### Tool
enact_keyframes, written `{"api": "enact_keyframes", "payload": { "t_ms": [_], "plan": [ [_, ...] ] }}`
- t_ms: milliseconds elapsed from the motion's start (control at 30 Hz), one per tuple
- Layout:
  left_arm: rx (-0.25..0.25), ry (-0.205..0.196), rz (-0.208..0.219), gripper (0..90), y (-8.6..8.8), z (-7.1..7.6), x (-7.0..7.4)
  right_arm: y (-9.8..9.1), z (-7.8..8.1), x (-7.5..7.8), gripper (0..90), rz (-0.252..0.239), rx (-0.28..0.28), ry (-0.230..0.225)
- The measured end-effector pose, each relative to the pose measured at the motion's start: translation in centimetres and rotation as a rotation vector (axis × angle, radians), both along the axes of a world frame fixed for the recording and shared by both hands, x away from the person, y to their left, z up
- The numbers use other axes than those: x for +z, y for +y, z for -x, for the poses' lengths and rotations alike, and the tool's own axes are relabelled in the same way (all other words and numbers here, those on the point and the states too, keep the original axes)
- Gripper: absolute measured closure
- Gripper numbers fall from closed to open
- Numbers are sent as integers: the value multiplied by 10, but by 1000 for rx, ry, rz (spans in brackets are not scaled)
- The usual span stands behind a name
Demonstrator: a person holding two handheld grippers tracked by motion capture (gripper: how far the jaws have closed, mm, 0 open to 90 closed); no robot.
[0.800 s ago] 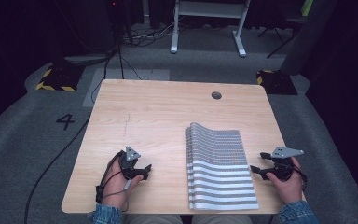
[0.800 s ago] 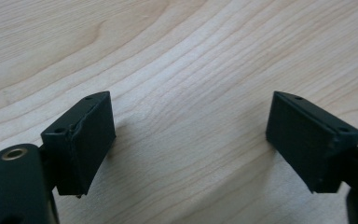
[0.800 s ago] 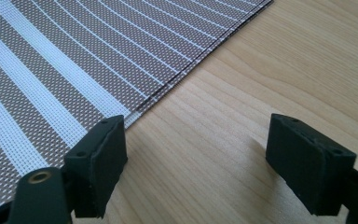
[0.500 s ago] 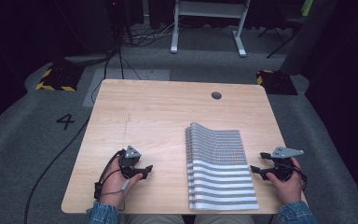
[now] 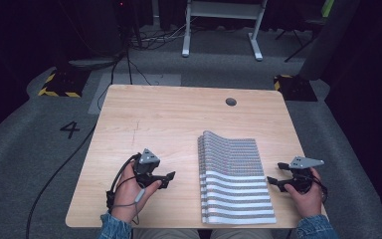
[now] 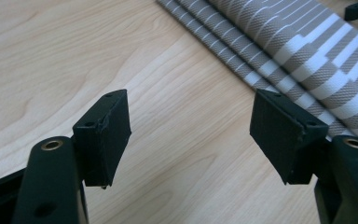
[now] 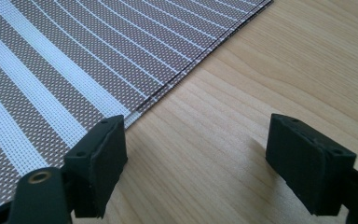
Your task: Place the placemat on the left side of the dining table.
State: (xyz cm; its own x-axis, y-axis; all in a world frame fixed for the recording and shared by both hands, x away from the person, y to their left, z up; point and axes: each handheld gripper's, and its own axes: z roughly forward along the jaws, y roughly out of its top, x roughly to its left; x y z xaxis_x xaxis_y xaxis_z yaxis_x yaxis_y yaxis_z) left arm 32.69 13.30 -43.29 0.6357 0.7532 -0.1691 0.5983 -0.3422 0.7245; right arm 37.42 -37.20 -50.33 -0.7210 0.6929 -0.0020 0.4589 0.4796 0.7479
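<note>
Striped mat (image 5: pixel 235 180): grey-brown woven piece with white bands, lying flat on the near right part of the wooden table (image 5: pixel 169 119), its far end raised in a low hump. The left gripper view (image 6: pixel 307 56) shows its left edge as several stacked layers or folds; which of the two is hard to tell. The right gripper view (image 7: pixel 74 65) shows the open mesh weave and a thin, straight right edge.

Left gripper (image 5: pixel 168 178): resting on the table left of the mat, clear of it, jaws wide apart with bare wood between them (image 6: pixel 191 126).

Right gripper (image 5: pixel 274 175): just beside the mat's right edge, jaws spread, nothing held (image 7: pixel 196 161); one jaw is at the mat's border.

Round hole (image 5: pixel 231 101): far side of the table, seen from the high view.
</note>
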Motion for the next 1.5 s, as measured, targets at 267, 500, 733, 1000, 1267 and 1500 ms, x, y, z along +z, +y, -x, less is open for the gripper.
{"api": "enact_keyframes", "payload": {
  "t_ms": [267, 500, 733, 1000, 1267, 1500],
  "plan": [
    [-59, -31, 63, 318, -35, -1, 5, 0, 0, 0, 205, 0, -1, 0],
    [-100, -39, 99, 317, -67, -6, -3, 2, 0, -1, 130, 4, 31, 8],
    [-125, 0, 112, 311, -93, -14, -19, 3, 0, -1, 111, 13, 48, 12],
    [-161, 72, 136, 296, -109, -21, -39, 3, 0, -1, 110, 17, 49, 10],
    [-213, 28, 121, 285, -128, -16, -36, 3, -1, -1, 109, 14, 48, 11],
    [-219, 127, 72, 315, -136, -24, -49, 4, 0, -1, 109, 12, 44, 11]
  ]
}}
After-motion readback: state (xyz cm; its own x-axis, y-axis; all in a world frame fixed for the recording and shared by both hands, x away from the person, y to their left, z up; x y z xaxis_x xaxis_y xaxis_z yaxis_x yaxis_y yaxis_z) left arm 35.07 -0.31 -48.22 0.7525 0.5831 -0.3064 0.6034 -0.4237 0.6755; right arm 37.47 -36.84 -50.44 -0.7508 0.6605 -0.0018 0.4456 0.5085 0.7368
